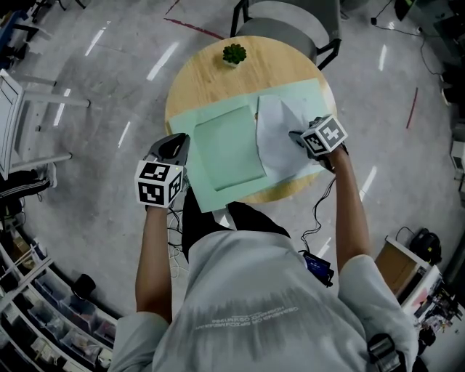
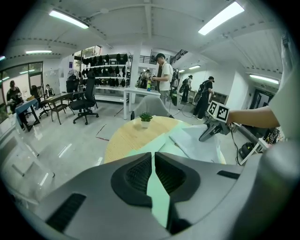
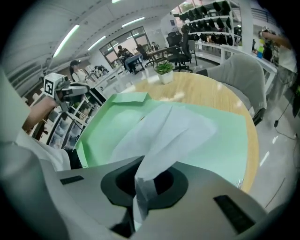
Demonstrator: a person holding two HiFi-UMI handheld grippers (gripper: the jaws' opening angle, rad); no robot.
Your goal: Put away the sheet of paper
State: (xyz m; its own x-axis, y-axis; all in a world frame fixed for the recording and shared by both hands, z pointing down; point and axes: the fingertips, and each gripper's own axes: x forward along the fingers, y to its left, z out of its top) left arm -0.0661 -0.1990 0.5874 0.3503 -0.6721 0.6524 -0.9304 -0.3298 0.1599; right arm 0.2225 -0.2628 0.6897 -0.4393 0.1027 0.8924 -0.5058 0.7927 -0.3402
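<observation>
Paper handling is at the tucking-in step, as we judge it. Our right gripper (image 3: 140, 183) has its claw pressed tight on a corner of the white sheet of paper (image 3: 164, 131), which rises crumpled from the jaws. The rest of the sheet droops onto the right half of the open green folder (image 1: 225, 149). Our left gripper (image 2: 152, 173) pinches the folder's near-left edge, with a green strip caught between its pads.

Next we would need to lay the sheet flat inside the folder. The left claw should hold the folder steady, and the right should let go only once the paper lies within the green border.

The folder covers much of a round wooden table (image 1: 211, 73), with a small potted plant (image 1: 234, 53) at its far edge and a grey chair (image 1: 290, 18) beyond. Around it are a glossy grey floor, office chairs, shelving and a few people standing well away.
</observation>
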